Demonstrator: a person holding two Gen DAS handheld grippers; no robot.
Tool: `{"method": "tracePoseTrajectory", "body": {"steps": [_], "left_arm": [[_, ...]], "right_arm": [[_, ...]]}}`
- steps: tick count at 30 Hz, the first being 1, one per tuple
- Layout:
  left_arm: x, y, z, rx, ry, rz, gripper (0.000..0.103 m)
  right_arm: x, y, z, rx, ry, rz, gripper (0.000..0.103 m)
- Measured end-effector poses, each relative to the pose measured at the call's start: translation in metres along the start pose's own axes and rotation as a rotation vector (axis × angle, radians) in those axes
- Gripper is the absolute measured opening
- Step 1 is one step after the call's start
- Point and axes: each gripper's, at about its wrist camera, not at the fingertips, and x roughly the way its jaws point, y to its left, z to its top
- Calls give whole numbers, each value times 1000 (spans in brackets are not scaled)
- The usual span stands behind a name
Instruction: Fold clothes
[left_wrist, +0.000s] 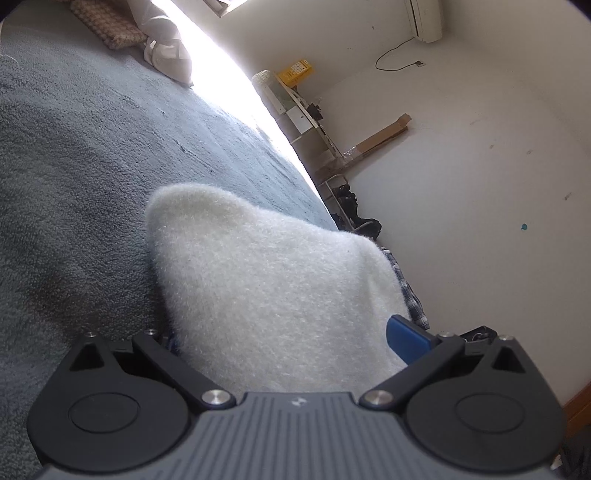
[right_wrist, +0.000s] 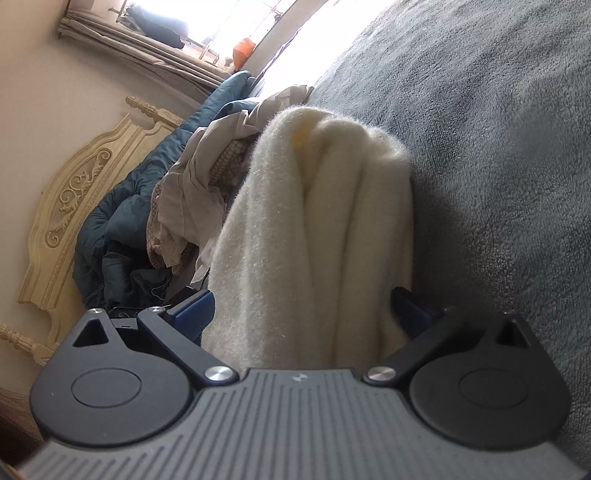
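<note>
Left gripper (left_wrist: 284, 332) clamps flat cream fleece garment (left_wrist: 273, 280); right gripper (right_wrist: 301, 306) grips bunched folds (right_wrist: 343, 206); garment runs straight ahead of both claws, over grey blanket (left_wrist: 74, 166); neither nearer.

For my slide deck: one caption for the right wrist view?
Right tool grips a bunched cream sweater above the grey blanket.

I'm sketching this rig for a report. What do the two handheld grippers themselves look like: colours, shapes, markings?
Both look alike. The left gripper and right gripper each have a grey ribbed body with a small pale logo at its front edge, flanked by two black rounded housings with circular caps. Black link arms on silver pivot bolts carry blue fingers. No cables, hands or sleeves show.
</note>
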Motion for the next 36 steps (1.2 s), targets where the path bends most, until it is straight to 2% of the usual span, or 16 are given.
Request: {"method": "tracePoseTrajectory", "body": {"steps": [4, 6, 11, 15, 18, 20, 21, 23, 26, 30, 36], "left_arm": [[4, 0, 0, 19, 8, 10, 102], [7, -3, -1, 34, 8, 30, 103], [-2, -4, -3, -56, -35, -50, 103], [-11, -5, -4, -122, -71, -121, 102], [-17, -12, -5, -86, -80, -127, 102], [-20, -18, -6, -57, -86, -128, 102], [-22, -20, -6, -44, -88, -128, 102], [-25, -19, -6, -44, -87, -122, 102], [-27, -13, -7, -62, -75, -113, 102], [-35, -4, -10, -50, -39, -88, 102], [-43, 0, -14, -18, -13, -111, 103]], "right_arm": [[12, -10, 14, 77, -3, 41, 102], [18, -10, 17, 76, -4, 47, 103], [23, -5, 17, 43, -7, 49, 103], [13, -3, 10, 20, -35, 110, 102], [6, -5, 5, 10, -71, 177, 99], [2, -6, 2, 7, -98, 208, 92], [1, -4, 0, -13, -110, 204, 89], [-2, 0, -4, -52, -134, 195, 75], [-4, 10, -11, -122, -167, 160, 65], [-4, 29, -24, -281, -228, 90, 61], [-13, 32, -37, -425, -317, 112, 59]]}}
